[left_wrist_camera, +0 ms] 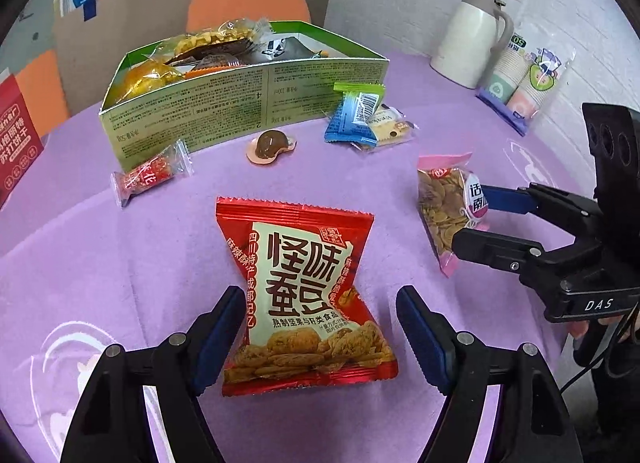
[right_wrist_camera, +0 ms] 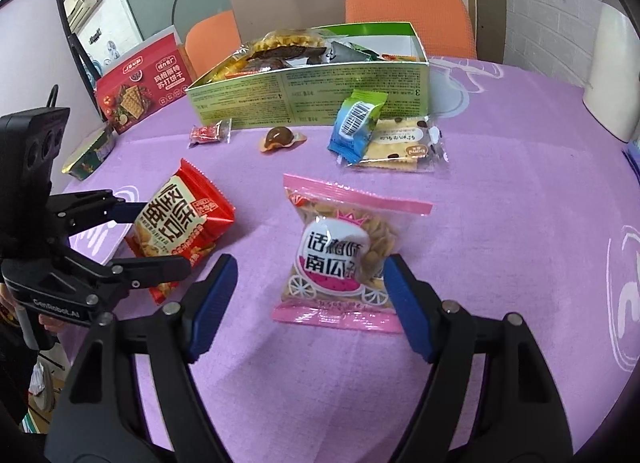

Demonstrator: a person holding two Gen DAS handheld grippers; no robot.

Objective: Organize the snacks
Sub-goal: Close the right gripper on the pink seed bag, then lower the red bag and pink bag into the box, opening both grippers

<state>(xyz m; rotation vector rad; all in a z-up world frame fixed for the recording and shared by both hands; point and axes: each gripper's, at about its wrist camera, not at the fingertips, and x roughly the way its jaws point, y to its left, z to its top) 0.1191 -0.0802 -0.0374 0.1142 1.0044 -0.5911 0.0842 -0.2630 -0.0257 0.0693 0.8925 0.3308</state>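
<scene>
Several snacks already sit in the green box (left_wrist_camera: pixel 248 103). Six wait on the purple table (left_wrist_camera: pixel 120 263). Left gripper (left_wrist_camera: pixel 320 327) spreads around the red packet (left_wrist_camera: pixel 304 295); right gripper (right_wrist_camera: pixel 310 303) spreads around the pink seed bag (right_wrist_camera: pixel 340 251).

We see a round table (left_wrist_camera: pixel 120 247) under a purple cloth. Taking the left wrist view as our clock face, the red packet (left_wrist_camera: pixel 304 295) lies flat near the centre, toward six. At three lies the pink-edged seed bag (left_wrist_camera: pixel 444 211). At twelve stands the green box (left_wrist_camera: pixel 224 103), open on top. Against its front lie a small red candy (left_wrist_camera: pixel 150 177) at ten and a brown sweet (left_wrist_camera: pixel 271 146) at twelve. At one, a blue wrapper (left_wrist_camera: pixel 354 115) leans over a biscuit pack (left_wrist_camera: pixel 390 129). At two stand a white jug (left_wrist_camera: pixel 468 37) and sleeved cups (left_wrist_camera: pixel 524 83).
</scene>
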